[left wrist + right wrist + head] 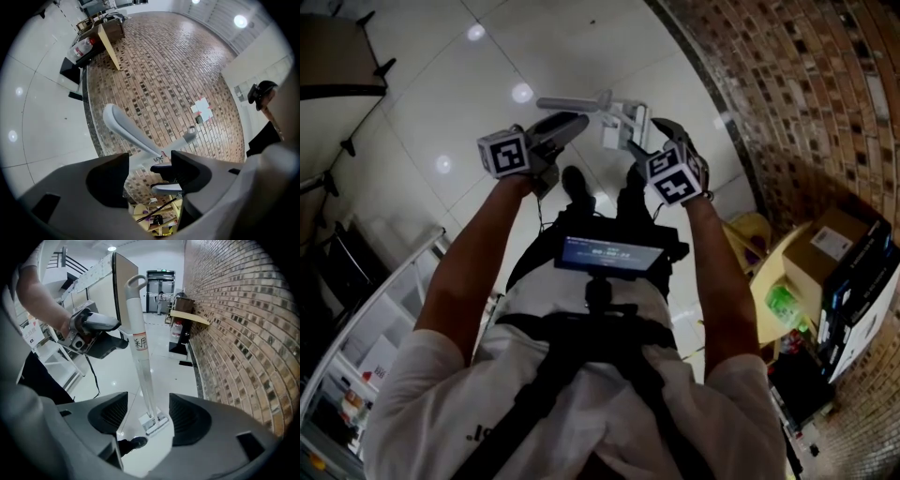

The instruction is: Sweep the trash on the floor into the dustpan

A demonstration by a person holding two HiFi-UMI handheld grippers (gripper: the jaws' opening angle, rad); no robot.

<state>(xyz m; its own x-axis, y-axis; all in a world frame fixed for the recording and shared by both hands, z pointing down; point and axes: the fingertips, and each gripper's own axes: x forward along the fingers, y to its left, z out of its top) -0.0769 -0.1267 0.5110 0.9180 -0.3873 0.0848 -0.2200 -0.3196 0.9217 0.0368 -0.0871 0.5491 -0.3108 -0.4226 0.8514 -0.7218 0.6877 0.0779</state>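
Grey long-handled plastic broom (pixel 140 357) stands on the white tiled floor (pixel 110 380); left tool (pixel 150 157), at its nine o'clock, and right tool (pixel 147 399) both hold their jaws apart.

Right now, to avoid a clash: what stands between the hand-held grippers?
A pale handle; the head view shows it between left hand-held gripper and right hand-held gripper.

The long pale-grey handle (pixel 140 366) stands nearly upright on the glossy white floor. Its hanging loop (pixel 136 280) points to 12 o'clock, with a red-printed label (pixel 139 343) just below. Its flat foot (pixel 155 423) rests at 6 o'clock.
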